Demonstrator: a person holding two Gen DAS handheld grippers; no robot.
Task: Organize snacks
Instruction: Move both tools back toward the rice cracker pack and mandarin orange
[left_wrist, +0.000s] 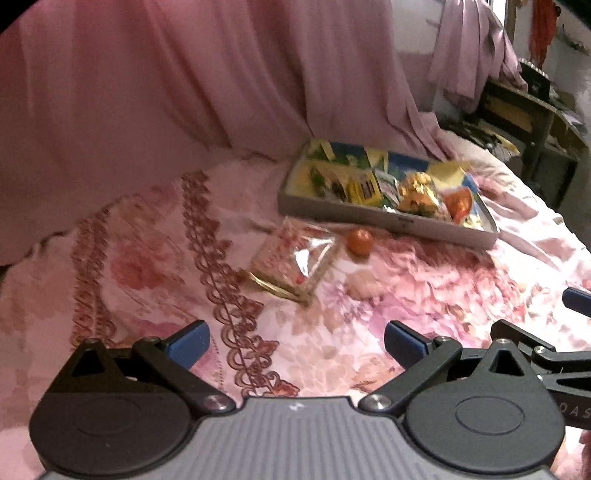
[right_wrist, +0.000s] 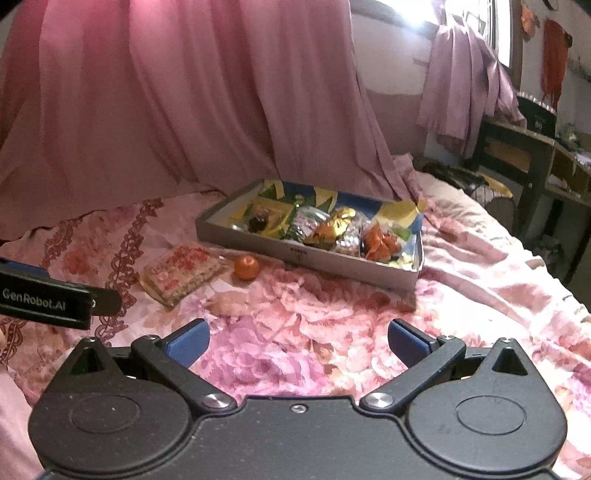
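Note:
A grey shallow box (left_wrist: 369, 216) (right_wrist: 258, 242) holding several wrapped snacks lies on a floral pink bedspread. In front of it lie a clear snack packet with red print (left_wrist: 295, 258) (right_wrist: 181, 271), a small orange fruit (left_wrist: 359, 242) (right_wrist: 246, 267) and a pale small item (left_wrist: 364, 282) (right_wrist: 231, 301). My left gripper (left_wrist: 297, 341) is open and empty, short of the packet. My right gripper (right_wrist: 299, 341) is open and empty, short of the fruit and box. The right gripper's fingers (left_wrist: 578, 301) show at the left wrist view's right edge; the left gripper's body (right_wrist: 44, 299) shows at the right wrist view's left edge.
Pink curtains (left_wrist: 166, 92) (right_wrist: 184, 92) hang behind the bed. A dark wooden desk (left_wrist: 528, 122) (right_wrist: 524, 155) with clutter stands at the far right. The bedspread (right_wrist: 480, 258) stretches right of the box.

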